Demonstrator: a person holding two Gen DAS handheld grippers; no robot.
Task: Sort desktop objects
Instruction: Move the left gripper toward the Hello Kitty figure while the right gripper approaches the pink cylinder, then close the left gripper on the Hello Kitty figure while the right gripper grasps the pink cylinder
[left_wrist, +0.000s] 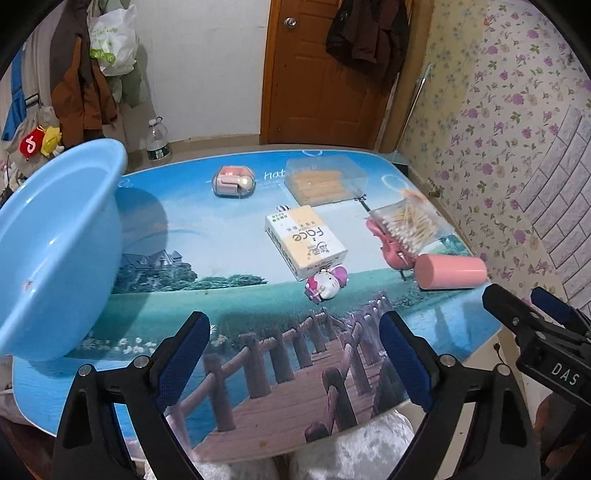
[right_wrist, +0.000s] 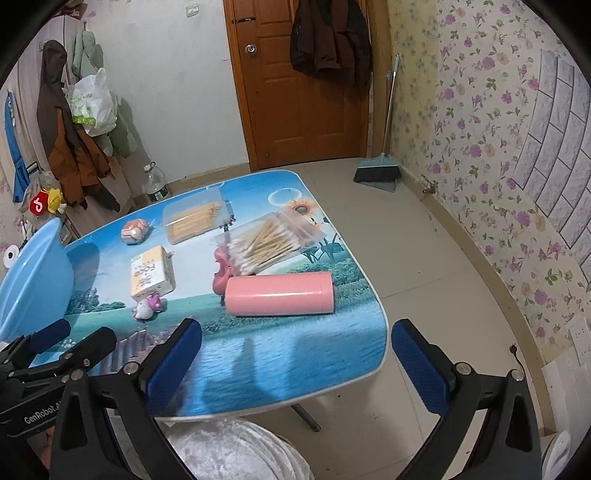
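left wrist view: the left gripper hangs over the near edge of the table, jaws spread wide with nothing between them. the right gripper pokes in at 4 o'clock, jaws apart and empty. a blue basin sits tilted at 9 o'clock on the table's left edge. a tissue pack lies mid-table, a cat figure touching its near corner. at 12 o'clock sit a small clear case and, to its right, a clear box of sticks. at 2 o'clock a swab box rests on a pink toy, with a pink cylinder lying just beside it.

right wrist view: the right gripper hovers over the table's near right corner, wide open and empty. the cylinder lies on its side at 12 o'clock, nearest the jaws; swab box and toy just beyond. tissue pack and figure sit at 10 o'clock, the basin at 9 o'clock. the left gripper shows at 8 o'clock, open.
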